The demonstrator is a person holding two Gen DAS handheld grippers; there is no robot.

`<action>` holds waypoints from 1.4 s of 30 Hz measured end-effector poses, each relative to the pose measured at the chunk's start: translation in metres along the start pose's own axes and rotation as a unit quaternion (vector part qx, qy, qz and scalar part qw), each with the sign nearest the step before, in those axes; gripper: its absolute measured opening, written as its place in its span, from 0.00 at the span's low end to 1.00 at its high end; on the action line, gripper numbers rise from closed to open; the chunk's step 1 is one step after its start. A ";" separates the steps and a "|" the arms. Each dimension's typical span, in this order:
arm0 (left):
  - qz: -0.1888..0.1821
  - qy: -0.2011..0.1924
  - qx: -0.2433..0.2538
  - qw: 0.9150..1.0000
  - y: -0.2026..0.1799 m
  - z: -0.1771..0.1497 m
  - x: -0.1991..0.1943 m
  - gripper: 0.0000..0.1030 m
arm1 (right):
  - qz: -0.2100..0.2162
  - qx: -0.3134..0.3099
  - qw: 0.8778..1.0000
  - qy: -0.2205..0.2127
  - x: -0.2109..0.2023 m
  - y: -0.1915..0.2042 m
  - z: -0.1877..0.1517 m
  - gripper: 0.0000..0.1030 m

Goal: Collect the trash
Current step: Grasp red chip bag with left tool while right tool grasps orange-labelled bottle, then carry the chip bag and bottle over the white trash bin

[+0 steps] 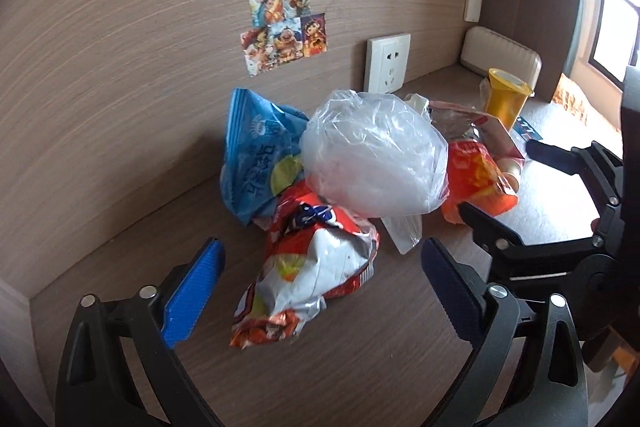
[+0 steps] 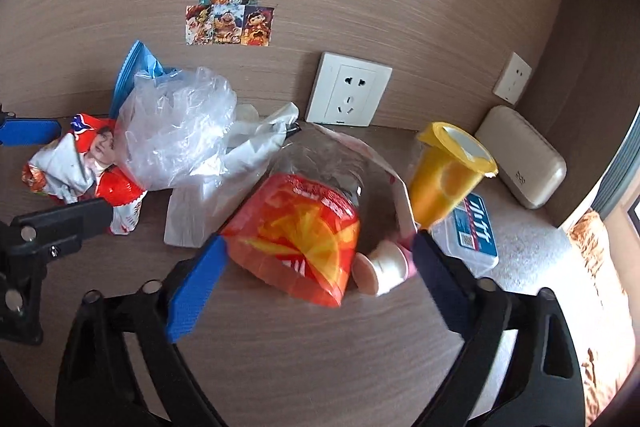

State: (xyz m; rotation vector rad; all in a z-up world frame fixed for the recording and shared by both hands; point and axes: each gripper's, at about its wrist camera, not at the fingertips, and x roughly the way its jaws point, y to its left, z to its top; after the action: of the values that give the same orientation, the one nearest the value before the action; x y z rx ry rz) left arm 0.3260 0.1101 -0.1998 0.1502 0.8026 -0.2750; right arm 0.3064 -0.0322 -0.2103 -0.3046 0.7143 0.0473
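On the worktop [image 1: 380, 347], against the wood-grain wall: one heap of trash, bunched together so it can be gathered in few grasps. Items: blue snack bag [image 1: 256, 151]; clear plastic bag [image 1: 372, 155] resting on top; crumpled red-and-silver wrapper [image 1: 316, 267]; orange-printed bag [image 2: 304, 235]; yellow jelly cup [image 2: 448, 179], tilted. Left gripper [image 1: 320, 291]: jaws spread wide, straddling the wrapper, holding nothing. Right gripper [image 2: 316, 291]: jaws likewise apart around the orange-printed bag, apparently positioned to close on it.

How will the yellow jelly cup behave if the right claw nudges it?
The yellow jelly cup already leans on its narrow base, so it probably tips easily. Being round, it may roll. It looks sealed and full, so probably heavyish.
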 end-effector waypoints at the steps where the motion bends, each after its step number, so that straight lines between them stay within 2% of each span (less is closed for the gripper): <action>1: -0.003 0.001 0.001 1.000 0.000 0.002 0.003 0.81 | 0.001 -0.004 1.000 0.003 0.003 0.001 0.002 0.77; 2: -0.006 0.004 0.001 1.000 0.001 0.003 0.007 0.77 | 0.003 -0.006 1.000 0.005 0.006 0.002 0.004 0.71; 4: -0.011 0.012 0.001 1.000 0.001 0.007 0.015 0.61 | -0.001 -0.009 1.000 0.006 0.010 0.001 0.007 0.68; 5: -0.011 0.012 0.003 1.000 0.001 0.009 0.019 0.60 | -0.005 -0.008 1.000 0.005 0.011 0.001 0.008 0.65; 7: -0.014 0.009 0.005 1.000 0.000 0.011 0.023 0.57 | -0.003 0.001 1.000 0.005 0.016 -0.002 0.013 0.50; 10: -0.013 0.008 0.010 1.000 -0.003 0.014 0.024 0.51 | -0.007 0.016 1.000 0.004 0.019 -0.008 0.017 0.22; 11: -0.012 0.008 0.012 1.000 -0.005 0.014 0.023 0.50 | -0.005 0.027 1.000 0.005 0.017 -0.012 0.018 0.05; 14: -0.007 -0.002 0.021 1.000 -0.010 0.014 0.007 0.50 | 0.011 0.057 0.998 -0.004 0.003 -0.024 0.020 0.03; 20: -0.024 -0.021 0.001 0.999 -0.015 0.017 -0.038 0.50 | 0.058 0.121 0.991 -0.013 -0.043 -0.048 0.019 0.03; 26: -0.039 -0.044 0.015 0.998 -0.045 0.020 -0.075 0.50 | 0.078 0.164 0.983 -0.028 -0.095 -0.075 0.011 0.03; 32: -0.071 -0.055 0.045 0.995 -0.097 0.019 -0.101 0.50 | 0.060 0.190 0.979 -0.046 -0.146 -0.112 -0.010 0.03; 42: -0.147 -0.049 0.109 0.982 -0.221 0.009 -0.119 0.50 | -0.005 0.242 0.969 -0.045 -0.221 -0.191 -0.079 0.03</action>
State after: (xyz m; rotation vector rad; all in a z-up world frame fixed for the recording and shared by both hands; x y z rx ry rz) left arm 0.1870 -0.0811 -0.1133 0.2224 0.6944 -0.6460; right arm 0.1166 -0.2243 -0.0738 0.1618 0.6125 -0.1219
